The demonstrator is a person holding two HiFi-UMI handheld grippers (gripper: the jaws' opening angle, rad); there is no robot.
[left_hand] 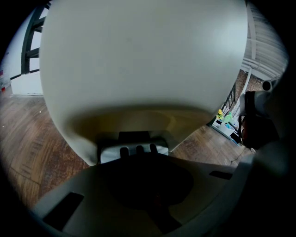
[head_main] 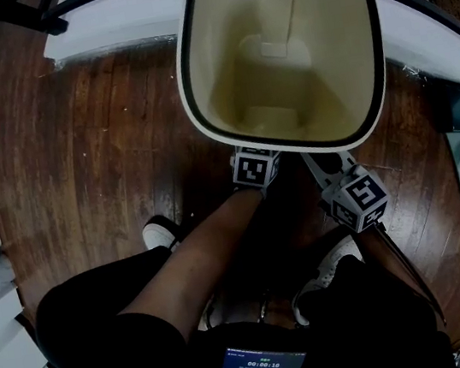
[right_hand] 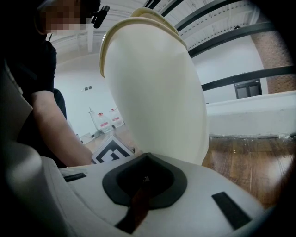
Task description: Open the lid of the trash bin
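Trash bin lid (head_main: pixel 224 67) raised, hollow side facing up | left hand-held gripper (head_main: pixel 255 169), right hand-held gripper (head_main: pixel 358 200) at its near rim | jaw spread: cannot tell for either

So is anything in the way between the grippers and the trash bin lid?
Nothing visible is. The cream plastic trash bin lid stands right in front of the left hand-held gripper and the right hand-held gripper, looming large in both gripper views, with only brown wooden floor beside it.
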